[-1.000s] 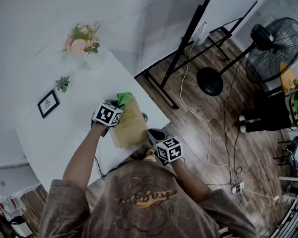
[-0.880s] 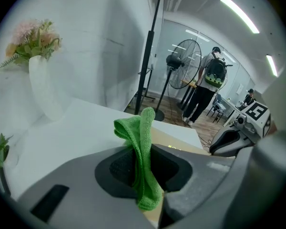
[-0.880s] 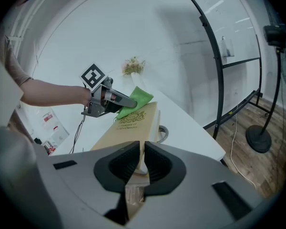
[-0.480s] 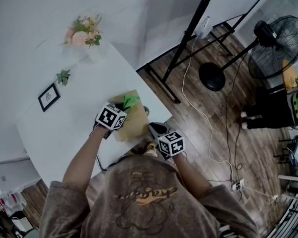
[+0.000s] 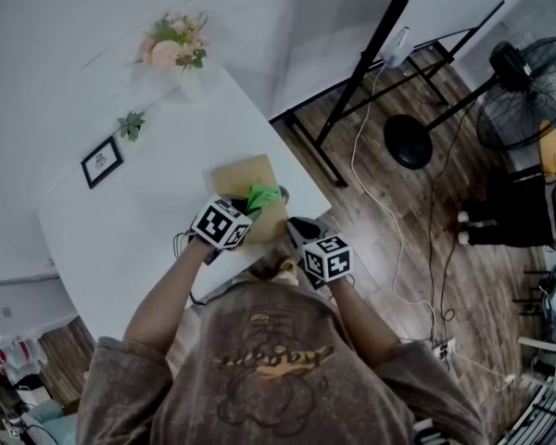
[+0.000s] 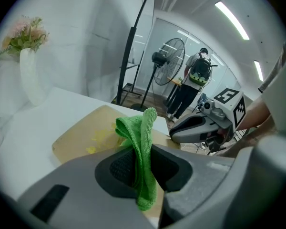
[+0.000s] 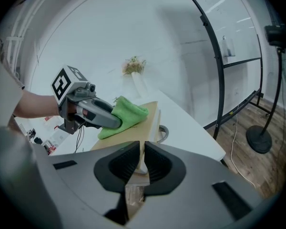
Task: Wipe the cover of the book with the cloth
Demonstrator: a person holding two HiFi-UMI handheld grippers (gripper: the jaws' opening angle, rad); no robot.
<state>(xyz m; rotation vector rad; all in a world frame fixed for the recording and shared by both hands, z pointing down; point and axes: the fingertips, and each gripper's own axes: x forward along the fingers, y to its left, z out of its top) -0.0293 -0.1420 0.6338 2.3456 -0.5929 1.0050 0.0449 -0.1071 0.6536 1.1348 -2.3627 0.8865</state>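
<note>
A tan-covered book (image 5: 244, 176) lies flat near the white table's right edge, its cover (image 6: 90, 135) marked with yellow print. My left gripper (image 5: 244, 213) is shut on a folded green cloth (image 5: 263, 196), and the cloth (image 7: 126, 114) rests on the cover's near part. The green cloth (image 6: 140, 151) hangs pinched between the left jaws. My right gripper (image 5: 299, 235) is shut on the book's near edge (image 7: 142, 159), a thin pale edge (image 7: 151, 123) running between its jaws.
A white vase of pink flowers (image 5: 178, 54), a small green sprig (image 5: 130, 125) and a black picture frame (image 5: 102, 161) stand further back on the table (image 5: 120, 221). A grey ring (image 7: 163, 132) lies beside the book. A black stand (image 5: 375, 58), floor fan (image 5: 533, 86) and cables are on the right.
My left gripper has drawn the green cloth back across the cover, from its far end toward the near end. The right gripper keeps its hold on the book's edge.
</note>
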